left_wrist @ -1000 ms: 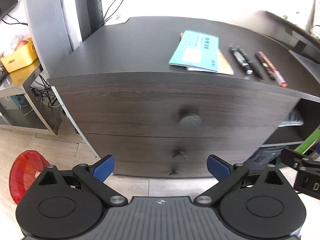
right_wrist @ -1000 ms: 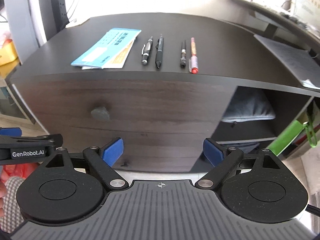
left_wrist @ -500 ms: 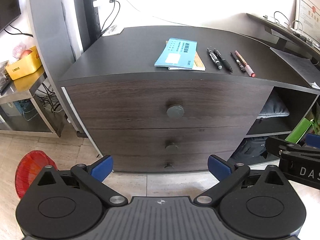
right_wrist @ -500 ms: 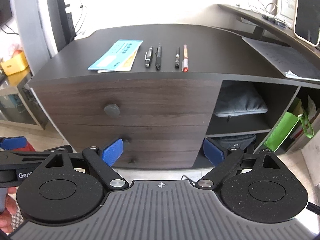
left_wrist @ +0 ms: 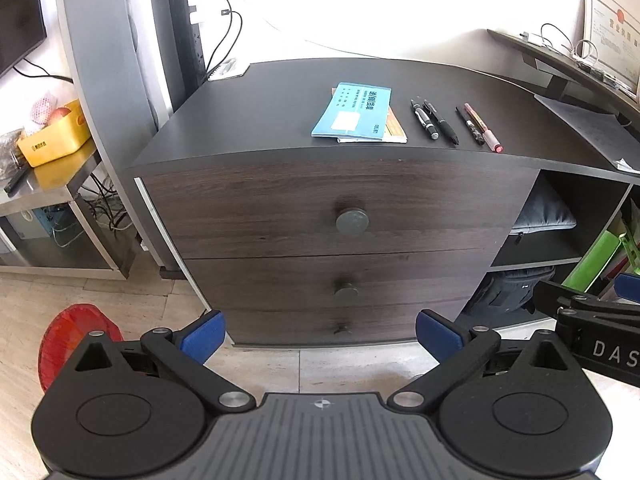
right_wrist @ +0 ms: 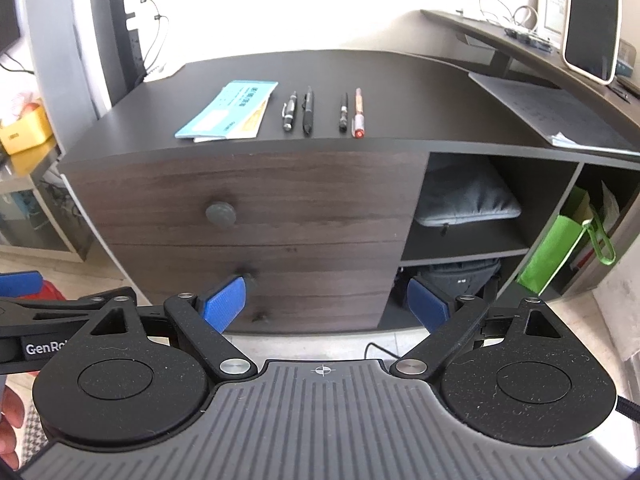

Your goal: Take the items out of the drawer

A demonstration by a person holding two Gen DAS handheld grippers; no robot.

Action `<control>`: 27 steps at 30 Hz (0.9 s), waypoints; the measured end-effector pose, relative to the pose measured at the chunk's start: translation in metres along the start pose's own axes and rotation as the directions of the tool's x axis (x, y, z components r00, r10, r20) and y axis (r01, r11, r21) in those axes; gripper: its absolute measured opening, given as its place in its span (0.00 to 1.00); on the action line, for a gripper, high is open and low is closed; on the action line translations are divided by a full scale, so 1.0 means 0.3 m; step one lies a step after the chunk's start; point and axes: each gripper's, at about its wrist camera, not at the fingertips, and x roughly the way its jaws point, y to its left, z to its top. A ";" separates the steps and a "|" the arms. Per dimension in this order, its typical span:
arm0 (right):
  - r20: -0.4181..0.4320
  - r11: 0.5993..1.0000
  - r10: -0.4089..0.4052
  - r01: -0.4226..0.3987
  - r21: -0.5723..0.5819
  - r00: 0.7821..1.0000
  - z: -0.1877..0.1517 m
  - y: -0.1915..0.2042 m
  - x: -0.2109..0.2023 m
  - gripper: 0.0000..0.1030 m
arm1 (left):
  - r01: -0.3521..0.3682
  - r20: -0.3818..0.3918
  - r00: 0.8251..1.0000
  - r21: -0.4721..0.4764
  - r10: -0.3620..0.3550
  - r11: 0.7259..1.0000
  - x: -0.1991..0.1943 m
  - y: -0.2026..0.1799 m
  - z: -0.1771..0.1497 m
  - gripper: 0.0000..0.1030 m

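Left tongs (left_wrist: 318,332) and right tongs (right_wrist: 326,306) both spread wide, empty. Three shut drawers ahead; top knob (left_wrist: 351,220) well beyond left tongs. Up on desk (left_wrist: 280,96): booklet stack (left_wrist: 354,117), four pens (left_wrist: 454,121).

Both grippers' fingers (left_wrist: 200,336) (right_wrist: 224,307) spread, empty.

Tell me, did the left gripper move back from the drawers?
Yes. The left gripper backed away: the top drawer knob now looks smaller and farther off.
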 end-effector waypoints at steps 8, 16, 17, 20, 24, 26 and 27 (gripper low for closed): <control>0.009 1.000 -0.003 0.003 0.002 1.000 0.004 0.001 -0.001 0.90 | 0.004 -0.007 1.000 -0.003 -0.004 1.000 0.003 0.004 -0.005 0.99; 0.010 1.000 -0.005 0.005 -0.003 1.000 0.013 0.007 0.016 0.90 | 0.004 -0.014 1.000 -0.005 -0.005 1.000 0.006 0.003 -0.002 0.99; 0.010 1.000 -0.005 0.005 -0.005 1.000 0.014 0.007 0.018 0.90 | 0.003 -0.014 1.000 -0.005 -0.003 1.000 0.007 0.002 -0.002 0.99; 0.010 1.000 -0.007 0.007 -0.009 1.000 0.017 0.010 0.024 0.90 | 0.000 -0.014 1.000 -0.003 0.000 1.000 0.007 0.000 -0.001 0.99; 0.005 1.000 -0.009 0.009 -0.009 1.000 0.018 0.012 0.034 0.90 | -0.002 -0.015 1.000 0.002 0.002 1.000 0.008 -0.004 -0.003 0.99; 0.001 1.000 -0.009 0.009 -0.004 1.000 0.018 0.011 0.039 0.90 | -0.001 -0.014 1.000 0.002 0.001 1.000 0.008 -0.003 -0.002 0.99; 0.000 1.000 -0.009 0.009 -0.003 1.000 0.019 0.011 0.041 0.90 | 0.000 -0.013 1.000 0.002 0.000 1.000 0.007 -0.003 -0.002 0.99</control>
